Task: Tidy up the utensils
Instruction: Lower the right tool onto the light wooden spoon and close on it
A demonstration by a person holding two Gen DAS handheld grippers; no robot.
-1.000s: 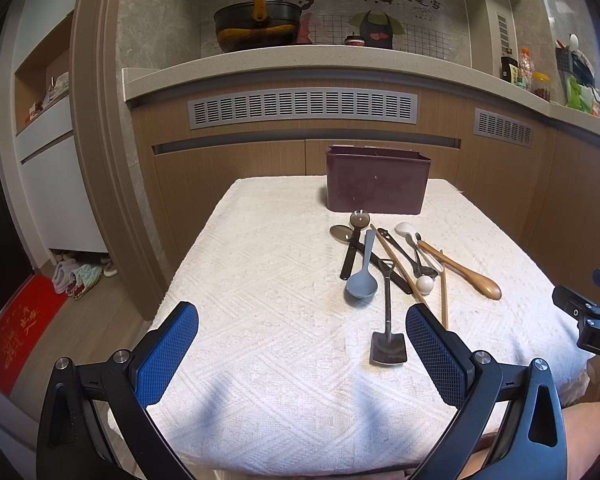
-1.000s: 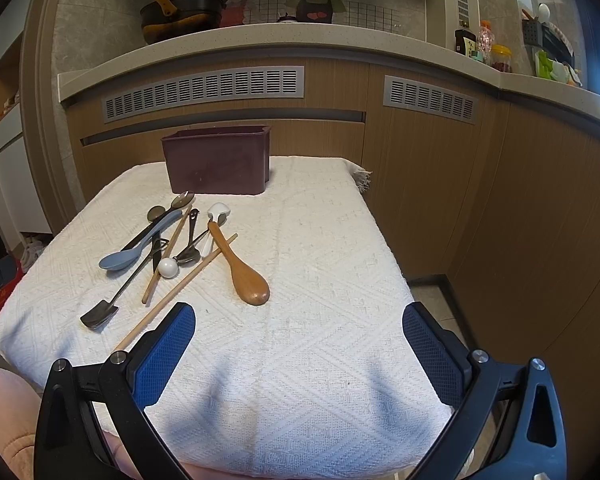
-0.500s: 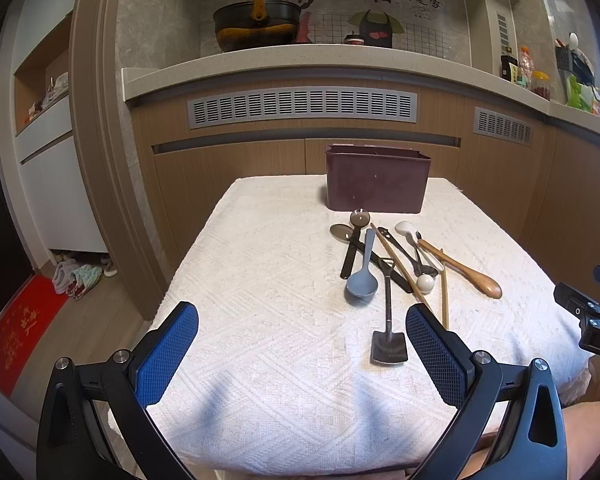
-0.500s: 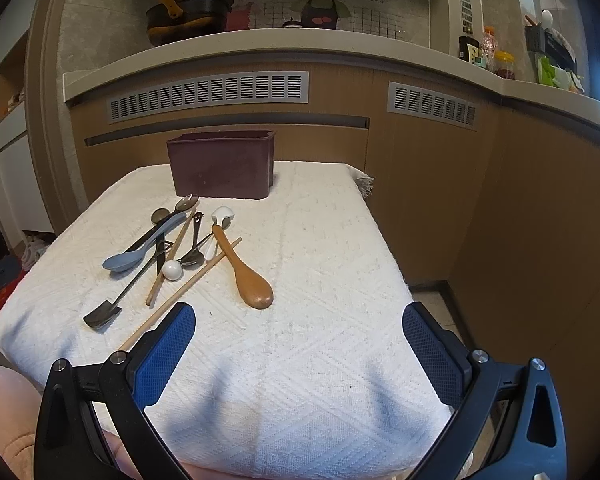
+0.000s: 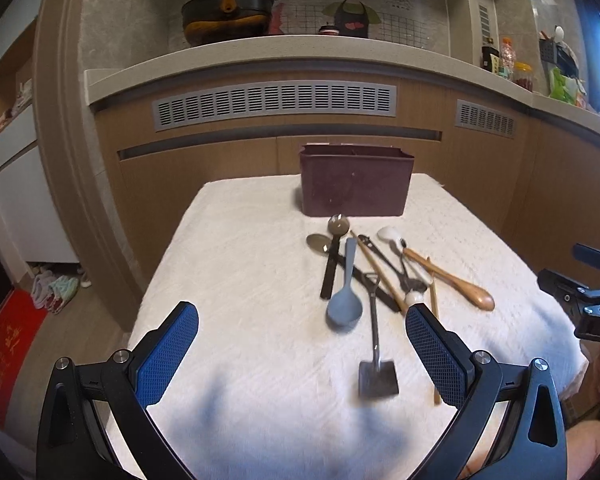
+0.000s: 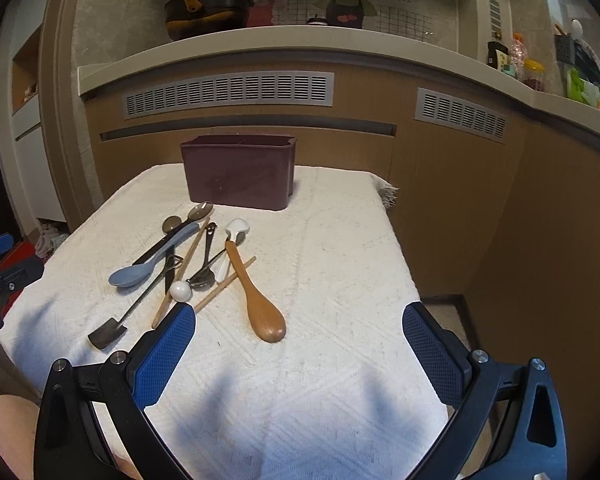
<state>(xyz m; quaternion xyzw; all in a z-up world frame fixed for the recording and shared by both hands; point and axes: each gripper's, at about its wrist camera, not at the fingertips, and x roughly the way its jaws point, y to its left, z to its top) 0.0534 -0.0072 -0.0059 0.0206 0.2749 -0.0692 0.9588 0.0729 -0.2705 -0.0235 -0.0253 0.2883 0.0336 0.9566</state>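
Observation:
A dark maroon bin (image 5: 356,180) (image 6: 239,172) stands at the far end of the white-clothed table (image 5: 240,280). In front of it lies a pile of utensils: a blue-grey spoon (image 5: 344,304) (image 6: 140,272), a small metal spade-shaped spoon (image 5: 376,368) (image 6: 108,332), a wooden spoon (image 5: 456,284) (image 6: 260,304), a white spoon (image 6: 230,244), chopsticks (image 6: 224,284) and dark metal spoons. My left gripper (image 5: 302,344) is open over the near edge, left of the pile. My right gripper (image 6: 299,344) is open, with the wooden spoon just ahead of its left finger.
Wooden kitchen cabinets with vent grilles (image 5: 276,100) rise behind the table, with a wok (image 5: 228,16) and jars on the counter. The table's right edge (image 6: 400,248) drops to the floor. A red mat (image 5: 4,348) lies on the floor at the left.
Both grippers have moved forward toward the utensils, the right one also swinging left so the pile sits nearer its centre. The utensils and bin have not moved.

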